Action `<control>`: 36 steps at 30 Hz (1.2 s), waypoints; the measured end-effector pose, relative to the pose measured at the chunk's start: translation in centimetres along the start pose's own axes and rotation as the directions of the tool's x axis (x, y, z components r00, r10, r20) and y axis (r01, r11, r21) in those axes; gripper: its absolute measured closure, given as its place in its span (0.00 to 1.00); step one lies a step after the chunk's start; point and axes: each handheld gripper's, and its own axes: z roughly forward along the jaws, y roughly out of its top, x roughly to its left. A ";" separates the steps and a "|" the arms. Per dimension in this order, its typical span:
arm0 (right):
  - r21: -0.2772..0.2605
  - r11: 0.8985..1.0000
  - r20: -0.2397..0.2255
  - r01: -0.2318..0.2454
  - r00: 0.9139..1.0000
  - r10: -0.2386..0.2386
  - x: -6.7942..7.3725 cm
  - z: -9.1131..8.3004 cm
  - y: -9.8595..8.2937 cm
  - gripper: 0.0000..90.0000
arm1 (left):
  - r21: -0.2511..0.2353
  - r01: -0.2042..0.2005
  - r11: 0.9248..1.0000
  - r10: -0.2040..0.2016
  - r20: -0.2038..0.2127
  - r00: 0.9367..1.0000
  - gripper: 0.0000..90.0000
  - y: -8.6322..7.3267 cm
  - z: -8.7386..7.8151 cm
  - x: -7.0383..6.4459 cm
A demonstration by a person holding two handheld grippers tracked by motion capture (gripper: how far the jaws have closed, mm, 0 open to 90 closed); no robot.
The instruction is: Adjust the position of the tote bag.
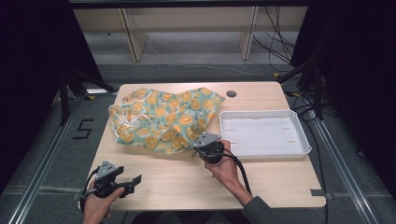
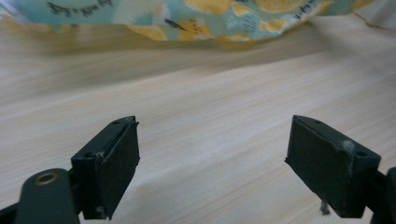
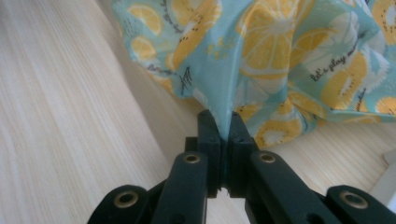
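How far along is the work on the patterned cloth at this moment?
Early stage. Done: the right tool is shut on an edge of the cloth, seen pinched between its jaws in the right gripper view. In hand: that pinch at the cloth's near edge. Left: the cloth lies crumpled on the table, the left tool is open over bare wood apart from it, and the white tray holds nothing.

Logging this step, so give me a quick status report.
Right gripper shut on crumpled lemon-print cloth edge. Left gripper open over bare wooden table. White plastic tray beside cloth.
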 end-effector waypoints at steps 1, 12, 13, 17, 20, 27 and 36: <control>0.000 1.000 0.000 0.000 1.000 0.000 0.0 0.0 0.0 0.98 | 0.000 0.000 1.000 0.000 0.000 1.000 0.19 0.0 0.0 0.0; 0.074 0.997 0.038 0.034 0.999 -0.037 -1.9 -0.3 -0.8 0.99 | -0.025 -0.092 0.995 0.087 -0.161 0.983 0.18 2.0 0.4 1.8; 0.074 0.997 0.038 0.034 0.999 -0.037 -1.9 -0.3 -0.8 0.99 | -0.025 -0.092 0.995 0.087 -0.161 0.983 0.18 2.0 0.4 1.8; 0.085 0.996 0.052 0.021 0.998 -0.025 -2.9 -0.2 -1.1 0.99 | -0.035 -0.100 0.994 0.094 -0.154 0.984 0.18 3.1 2.0 2.9; 0.087 0.996 0.071 0.014 0.997 -0.021 -3.5 -0.1 -1.1 0.99 | -0.038 -0.142 0.989 0.136 -0.116 0.984 0.19 4.2 2.5 3.4; 0.082 0.996 0.087 0.023 0.996 -0.031 -4.4 0.0 -0.9 0.99 | 0.036 -0.199 0.979 0.200 -0.042 0.979 0.20 4.5 4.0 3.6; 0.084 0.996 0.076 0.018 0.997 -0.024 -4.5 0.3 -0.9 0.99 | 0.124 -0.383 0.916 0.386 -0.001 0.923 0.73 4.8 7.0 3.7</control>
